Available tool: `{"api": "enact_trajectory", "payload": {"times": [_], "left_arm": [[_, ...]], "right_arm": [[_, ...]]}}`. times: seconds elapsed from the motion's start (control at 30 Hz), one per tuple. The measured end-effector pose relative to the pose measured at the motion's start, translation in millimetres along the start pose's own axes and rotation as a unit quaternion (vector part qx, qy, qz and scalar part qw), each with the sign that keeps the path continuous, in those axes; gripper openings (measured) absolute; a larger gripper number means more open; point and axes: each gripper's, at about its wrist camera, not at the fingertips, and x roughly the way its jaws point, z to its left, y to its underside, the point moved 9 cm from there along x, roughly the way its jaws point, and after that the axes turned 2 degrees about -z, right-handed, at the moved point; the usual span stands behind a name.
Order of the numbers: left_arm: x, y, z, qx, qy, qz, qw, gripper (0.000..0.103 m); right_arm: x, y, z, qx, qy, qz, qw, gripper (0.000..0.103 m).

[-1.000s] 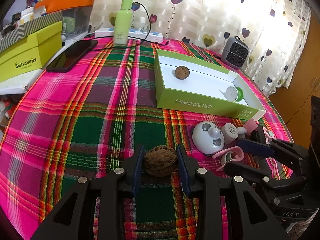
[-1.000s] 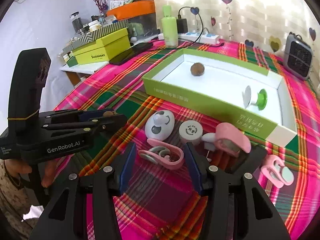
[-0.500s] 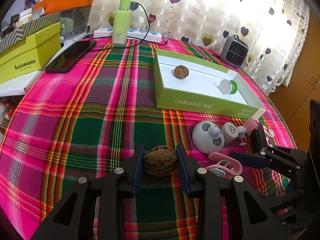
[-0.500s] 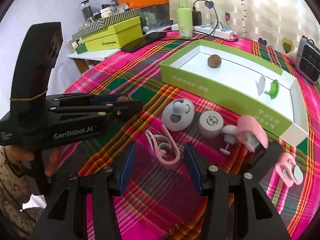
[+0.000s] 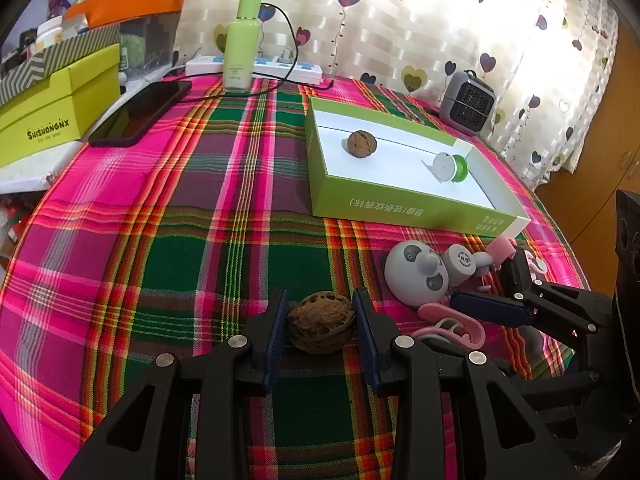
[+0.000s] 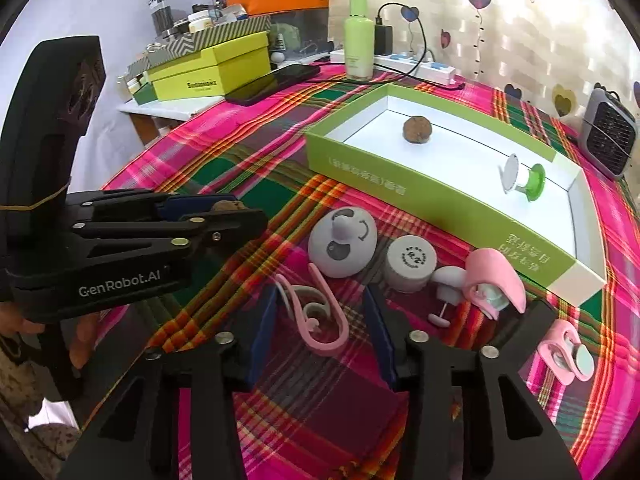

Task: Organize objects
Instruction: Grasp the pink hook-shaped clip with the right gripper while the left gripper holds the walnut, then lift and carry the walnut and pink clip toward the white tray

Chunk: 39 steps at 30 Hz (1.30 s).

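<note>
My left gripper (image 5: 321, 320) is shut on a brown walnut (image 5: 321, 322) that rests on the plaid cloth; the right wrist view shows it at the left (image 6: 226, 205). My right gripper (image 6: 320, 300) straddles a pink clip (image 6: 320, 320) lying on the cloth. Its jaws are closing, and small gaps still show between the pads and the clip. The open green box (image 6: 360, 168) behind holds a second walnut (image 6: 417, 129) and a white and green spool (image 6: 522, 178).
Ahead of the right gripper lie a round white face-shaped piece (image 6: 342, 246), a small white jar (image 6: 410, 262), a pink holder (image 6: 496, 284) and another pink clip (image 6: 566, 356). A green bottle (image 5: 240, 48), a phone (image 5: 140, 114), a yellow-green box (image 5: 56, 112) and a small heater (image 5: 468, 102) line the far edge.
The right gripper's jaws have narrowed around the pink clip, which now lies lengthways between the fingers instead of crosswise. The left gripper and its walnut have not moved.
</note>
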Motion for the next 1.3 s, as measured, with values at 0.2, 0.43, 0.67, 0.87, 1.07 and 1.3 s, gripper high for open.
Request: {"api": "enact_trajectory", "payload": {"times": [0.2,0.43,0.67,0.87,1.07,1.3], "left_arm": [[0.1,0.0,-0.1,0.0,0.0,0.0,1.0,0.031],[0.4,0.1,-1.2,0.0,0.0,0.0,1.0,0.031],[0.7,0.4,-3.0,0.006,0.002,0.001,1.0,0.035],[1.4,0.8,-5.6,0.018,-0.01,0.003,0.9998,0.036],[1.0,2.3,-5.8,0.027,-0.026,0.003,0.9993,0.036],[0.0,4.2,-5.3,0.036,-0.05,0.004,0.9981,0.03]], "right_arm": [[-1.2,0.8,-5.1,0.006,0.011,-0.001,1.0,0.024],[-2.1,2.0,-6.0,0.01,0.014,-0.001,1.0,0.024],[-2.9,2.8,-6.4,0.013,0.019,-0.001,1.0,0.024],[-3.6,4.2,-7.7,0.013,0.026,-0.001,1.0,0.024],[-6.3,7.0,-8.9,0.018,0.03,-0.002,0.999,0.024],[-8.8,8.8,-10.1,0.027,0.03,-0.004,0.999,0.024]]}}
